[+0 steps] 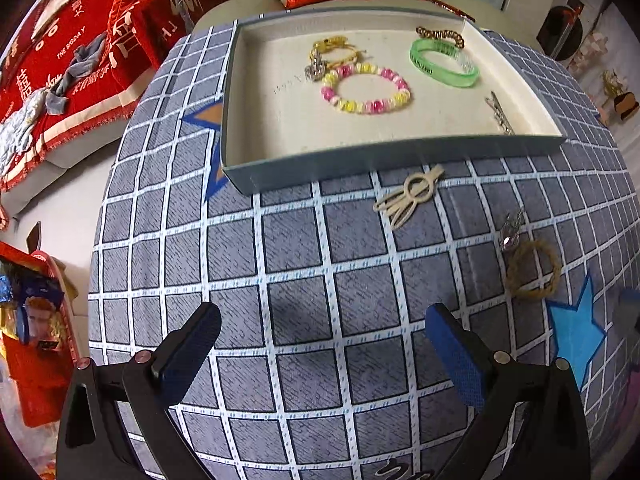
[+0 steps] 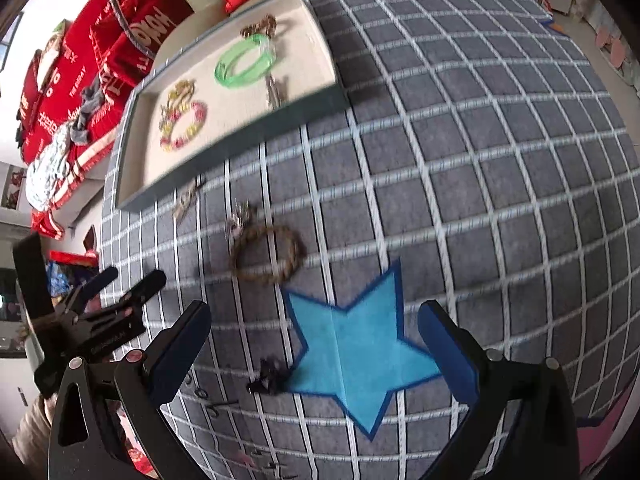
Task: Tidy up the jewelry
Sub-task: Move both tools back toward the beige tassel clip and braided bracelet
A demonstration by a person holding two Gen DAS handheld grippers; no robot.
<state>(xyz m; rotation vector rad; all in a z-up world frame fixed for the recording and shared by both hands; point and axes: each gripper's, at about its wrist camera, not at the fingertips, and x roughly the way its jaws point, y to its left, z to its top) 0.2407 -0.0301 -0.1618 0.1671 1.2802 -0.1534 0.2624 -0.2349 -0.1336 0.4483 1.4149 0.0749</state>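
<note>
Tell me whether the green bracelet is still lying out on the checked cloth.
No, the green bracelet lies inside the tray, beside the pink and yellow bead bracelet.

Red fabric throw (image 1: pixel 60 64) with white lettering — "THE BIGDAY" legible; remaining print and green wristband (image 1: pixel 444 63) text unreadable.

The right gripper (image 2: pixel 314 354) hangs wide open over a blue star (image 2: pixel 352 348) at lower centre. A tray (image 2: pixel 132 184) of bracelets sits upper left.
</note>
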